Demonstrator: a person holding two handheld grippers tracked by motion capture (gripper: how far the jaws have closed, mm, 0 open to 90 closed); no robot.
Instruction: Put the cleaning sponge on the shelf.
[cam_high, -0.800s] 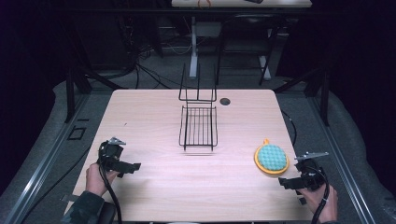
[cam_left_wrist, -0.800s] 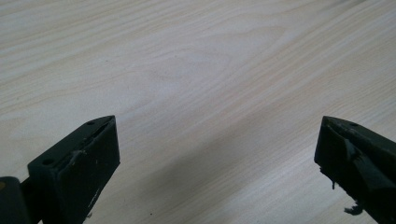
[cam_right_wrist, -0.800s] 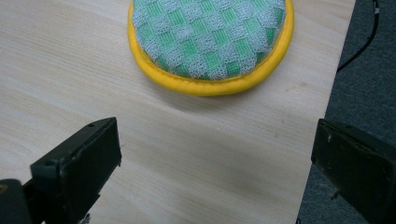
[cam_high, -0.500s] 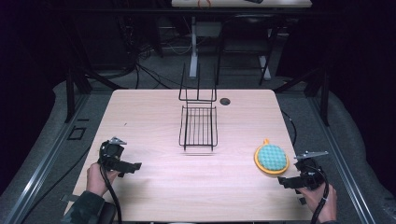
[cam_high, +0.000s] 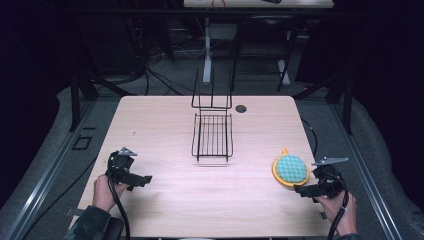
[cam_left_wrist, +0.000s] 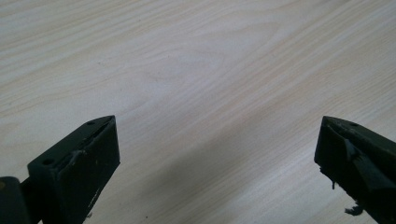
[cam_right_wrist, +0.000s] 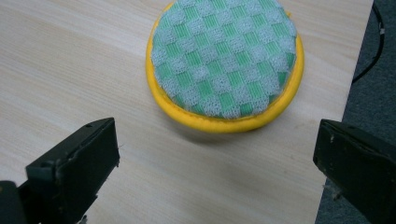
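A round yellow sponge with a green checked top lies near the table's right edge, also large in the right gripper view. My right gripper is open just in front of it, its jaws wide apart and short of the sponge. A black wire rack stands at the table's middle, with an upright wire back at its far end. My left gripper is open at the front left, holding nothing, over bare wood.
The light wooden table has a small round hole behind the rack. The right table edge runs close beside the sponge. Dark floor, cables and table legs lie beyond the far edge.
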